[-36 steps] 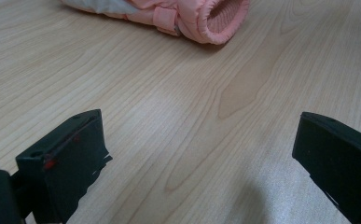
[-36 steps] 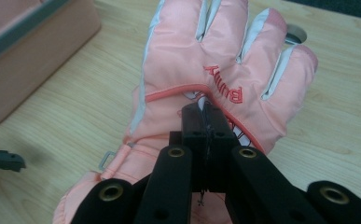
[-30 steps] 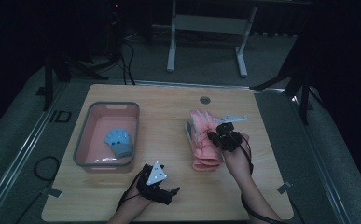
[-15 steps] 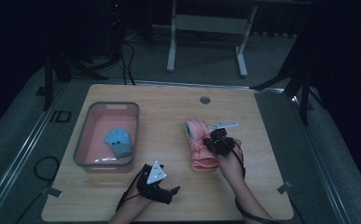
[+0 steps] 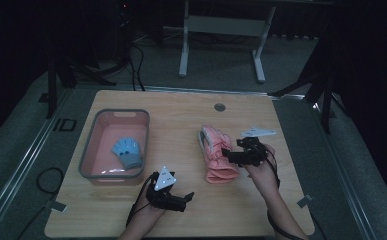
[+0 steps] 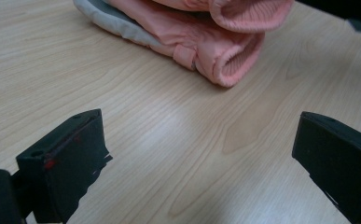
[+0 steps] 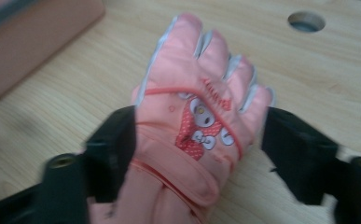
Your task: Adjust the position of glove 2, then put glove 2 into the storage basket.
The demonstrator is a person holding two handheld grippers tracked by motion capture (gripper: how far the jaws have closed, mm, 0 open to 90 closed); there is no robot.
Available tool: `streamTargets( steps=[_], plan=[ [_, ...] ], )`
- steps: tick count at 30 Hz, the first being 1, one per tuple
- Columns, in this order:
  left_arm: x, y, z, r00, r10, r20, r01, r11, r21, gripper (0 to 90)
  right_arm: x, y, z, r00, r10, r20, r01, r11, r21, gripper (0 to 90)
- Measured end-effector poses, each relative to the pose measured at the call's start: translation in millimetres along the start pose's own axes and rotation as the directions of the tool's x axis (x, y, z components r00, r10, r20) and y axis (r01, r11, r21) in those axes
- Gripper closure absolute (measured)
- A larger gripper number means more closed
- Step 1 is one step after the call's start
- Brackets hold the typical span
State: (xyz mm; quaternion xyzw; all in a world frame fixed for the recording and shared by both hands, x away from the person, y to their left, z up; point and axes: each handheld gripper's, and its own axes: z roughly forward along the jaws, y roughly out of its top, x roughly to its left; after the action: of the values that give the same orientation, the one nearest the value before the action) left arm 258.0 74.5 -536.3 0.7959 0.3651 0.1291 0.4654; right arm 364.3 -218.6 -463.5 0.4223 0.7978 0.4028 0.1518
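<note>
Straddling pink padded fabric glove (image 7: 192,135) on wooden table (image 5: 191,115), right gripper (image 7: 197,154): jaws just opened, pads apparently clear. Glove soft, light, squashy (likely slips in layers); grip knit cuff (image 6: 236,60). Left gripper (image 6: 201,158) open, empty, near. Pink plastic bin (image 5: 88,150) with blue glove (image 5: 127,151) well apart; path clear.

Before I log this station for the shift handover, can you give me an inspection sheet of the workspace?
Surface: wooden table, round hole near far edge.
Job's things: pink glove lying flat; blue glove inside pink bin.
Clutter: nothing seen.
Grippers: right gripper jaws have just been opening, pink glove between them; left gripper open above bare wood.
Cables: black cable trailing along right forearm.
Surroundings: dark floor, metal stand behind table.
</note>
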Motion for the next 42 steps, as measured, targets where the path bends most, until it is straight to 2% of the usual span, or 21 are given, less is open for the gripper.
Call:
streamTargets(
  steps=[2,6,10,13,15,17,18,21,22,23,25,26,28,30,32,35,36,38,39,40,42],
  plan=[
    [-2.3,6.2,0.2,1.0,0.002,0.003,-0.002,1.0,0.004,3.0,-5.8,-0.9,-7.0,0.9999,0.001,-0.015,-0.001,1.0,-0.027,13.3],
    [-4.2,30.2,1.9,0.9999,0.005,0.01,-0.005,1.0,-0.001,3.0,-22.6,-4.9,-20.4,0.9988,-0.005,-0.049,0.001,0.997,-0.071,15.2],
    [-4.9,64.8,6.4,0.9994,0.029,0.02,-0.029,0.9995,-0.016,3.1,-35.3,-10.1,-27.9,0.9986,-0.049,-0.02,0.047,0.995,-0.092,13.9],
    [-5.1,91.6,17.0,0.9984,0.056,-0.007,-0.056,0.9982,-0.021,4.5,-45.0,-12.1,-32.9,0.9994,0.02,-0.028,-0.023,0.996,-0.091,14.0],
    [-4.0,107.5,26.6,0.9978,0.058,-0.033,-0.058,0.998,-0.023,12.4,-49.8,-12.6,-34.4,0.9984,0.048,-0.03,-0.051,0.993,-0.104,11.6],
    [-1.1,118.1,36.4,0.9975,0.066,-0.024,-0.066,0.9977,-0.016,16.3,-51.4,-12.3,-33.0,0.9968,0.06,-0.052,-0.065,0.992,-0.107,10.6],
    [1.6,124.2,43.5,0.9984,0.054,-0.019,-0.054,0.9985,-0.01,23.2,-51.7,-12.3,-30.9,0.9965,0.056,-0.062,-0.062,0.993,-0.098,10.8],
    [3.5,132.9,60.0,0.9983,0.04,-0.042,-0.04,0.9992,-0.004,40.6,-51.0,-10.6,-21.7,0.9989,0.037,-0.028,-0.039,0.998,-0.046,30.8],
    [4.2,134.4,65.9,0.998,0.035,-0.053,-0.035,0.9994,0.004,48.0,-50.5,-9.9,-18.5,0.9993,0.026,-0.028,-0.028,0.999,-0.038,42.4],
    [5.0,134.9,70.5,0.9981,0.029,-0.055,-0.028,0.9995,0.013,49.5,-50.7,-9.2,-14.6,0.9989,0.029,-0.038,-0.031,0.999,-0.042,43.7],
    [7.4,134.3,84.1,0.9976,0.008,-0.069,-0.004,0.9985,0.055,51.1,-51.0,-7.4,-6.6,0.9973,0.039,-0.062,-0.041,0.999,-0.026,57.5],
    [8.9,132.9,89.3,0.9971,-0.021,-0.073,0.026,0.9975,0.065,50.4,-50.2,-6.8,-1.0,0.9961,0.038,-0.079,-0.041,0.999,-0.027,57.6],
    [10.8,129.7,98.2,0.9943,-0.032,-0.102,0.043,0.9927,0.112,43.6,-48.9,-7.0,8.1,0.9944,0.04,-0.098,-0.042,0.999,-0.019,63.0],
    [15.3,122.8,104.5,0.9908,-0.052,-0.125,0.07,0.9873,0.143,41.0,-47.2,-9.3,15.9,0.9928,0.044,-0.112,-0.045,0.999,-0.014,61.4],
    [21.1,116.6,106.9,0.9864,-0.101,-0.129,0.121,0.9795,0.161,37.4,-47.1,-12.7,24.3,0.9912,0.062,-0.117,-0.061,0.998,0.019,54.4],
    [30.7,105.1,109.0,0.9785,-0.18,-0.101,0.195,0.9655,0.172,34.6,-49.7,-20.6,34.9,0.9834,0.117,-0.139,-0.11,0.992,0.056,49.3],
    [34.4,100.8,110.2,0.9731,-0.214,-0.085,0.226,0.9582,0.175,34.2,-50.3,-22.5,37.3,0.9811,0.128,-0.145,-0.12,0.991,0.064,48.3],
    [37.2,94.7,113.9,0.9682,-0.239,-0.075,0.249,0.9507,0.185,32.3,-51.5,-27.1,45.7,0.9757,0.152,-0.157,-0.138,0.985,0.099,45.9],
    [37.2,94.7,113.9,0.9682,-0.239,-0.075,0.249,0.9507,0.185,32.1,-51.5,-27.1,45.7,0.9757,0.152,-0.157,-0.138,0.985,0.099,45.9],
    [40.0,90.2,118.3,0.9611,-0.266,-0.075,0.276,0.9414,0.195,32.1,-53.0,-28.7,49.7,0.9707,0.174,-0.165,-0.155,0.98,0.122,45.2],
    [42.2,86.0,122.3,0.9545,-0.293,-0.055,0.298,0.9338,0.198,28.1,-57.1,-32.7,59.8,0.9566,0.223,-0.187,-0.192,0.966,0.172,45.0]
  ],
)
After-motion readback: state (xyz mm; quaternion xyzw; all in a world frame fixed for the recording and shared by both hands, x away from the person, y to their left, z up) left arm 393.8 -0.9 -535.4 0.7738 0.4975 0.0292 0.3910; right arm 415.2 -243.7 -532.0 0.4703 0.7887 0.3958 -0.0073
